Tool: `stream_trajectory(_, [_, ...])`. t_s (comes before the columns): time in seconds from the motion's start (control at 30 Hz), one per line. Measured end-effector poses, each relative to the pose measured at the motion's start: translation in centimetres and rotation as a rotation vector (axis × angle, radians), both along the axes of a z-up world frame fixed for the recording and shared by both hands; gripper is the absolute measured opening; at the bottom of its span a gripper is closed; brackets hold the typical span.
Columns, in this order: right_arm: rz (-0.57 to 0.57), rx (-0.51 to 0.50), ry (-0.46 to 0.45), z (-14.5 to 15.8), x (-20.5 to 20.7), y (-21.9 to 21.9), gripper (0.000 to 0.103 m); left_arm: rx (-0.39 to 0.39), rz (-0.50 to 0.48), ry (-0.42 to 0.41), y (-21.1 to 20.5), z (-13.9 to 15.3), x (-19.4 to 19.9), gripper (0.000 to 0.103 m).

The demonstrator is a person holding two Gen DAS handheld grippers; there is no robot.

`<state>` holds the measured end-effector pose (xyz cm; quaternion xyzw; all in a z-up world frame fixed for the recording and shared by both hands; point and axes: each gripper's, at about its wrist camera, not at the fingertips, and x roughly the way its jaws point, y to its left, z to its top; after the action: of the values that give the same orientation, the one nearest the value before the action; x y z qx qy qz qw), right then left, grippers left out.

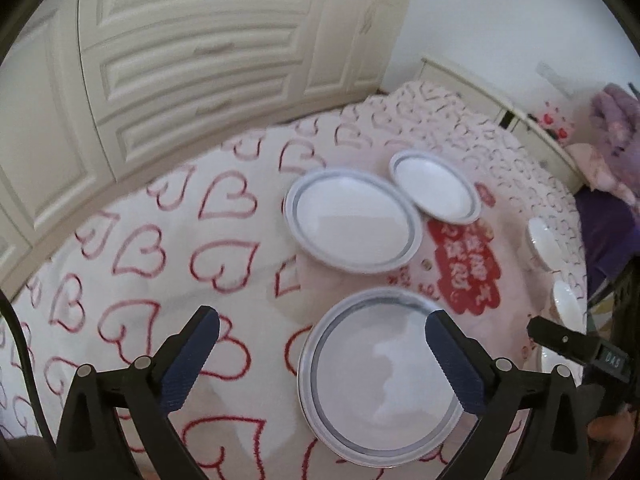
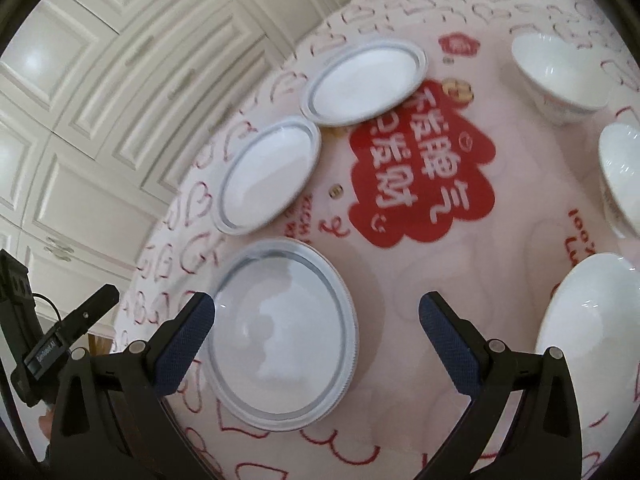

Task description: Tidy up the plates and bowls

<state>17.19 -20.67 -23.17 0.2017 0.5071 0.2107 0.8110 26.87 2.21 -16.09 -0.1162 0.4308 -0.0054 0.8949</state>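
On the bed [image 1: 168, 240], a pale pink blanket printed with red heart outlines covers the whole surface, and near its middle sits a red cloud-shaped patch [image 2: 420, 168] with white characters. Three white plates with grey rim bands lie flat on it. The nearest plate [image 1: 380, 392] rests just below the left gripper [image 1: 322, 344], between its two blue-padded fingers in the view but untouched by them; the same plate [image 2: 280, 336] shows beside the right gripper [image 2: 316, 320] in the right wrist view. Farther off lie the middle plate [image 1: 352, 220] and the far plate [image 1: 436, 186], their rims touching or very nearly so; whether one overlaps the other cannot be told. Three white bowls stand to the right of the red patch: the far bowl [image 2: 560, 76], the middle bowl [image 2: 624, 172] and the near bowl [image 2: 592, 332], each apart from the others and upright.

Both pairs of jaws are spread wide and released, with nothing between the pads.

Beyond the left side of the bed stands a cream wardrobe [image 1: 192, 52] with panelled doors and drawers. Along the far right edge runs a cream headboard [image 1: 480, 92], with a purple plush toy [image 1: 616, 120] near it, blurred.
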Motion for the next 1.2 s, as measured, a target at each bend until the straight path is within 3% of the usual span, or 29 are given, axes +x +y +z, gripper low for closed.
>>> stream_trajectory(0.47, [0.025, 0.051, -0.246, 10.3, -4.9, 0.4, 0.103, -0.005, -0.025, -0.137, 2.3, 6.3, -6.7, 0.102])
stream_trajectory(0.6, [0.016, 0.039, -0.309, 11.8, -6.9, 0.4, 0.103, 0.049, -0.004, -0.184, 3.3, 8.1, -9.5, 0.102])
stream_trajectory(0.9, [-0.087, -0.122, -0.452, 15.5, -11.7, 1.7, 0.103, 0.172, 0.036, -0.28, 0.8, 11.2, -14.9, 0.102])
stream_trajectory(1.2, [-0.098, -0.197, -0.504, 16.7, -13.6, 3.1, 0.103, 0.179, 0.022, -0.325, 0.3, 11.9, -18.1, 0.102])
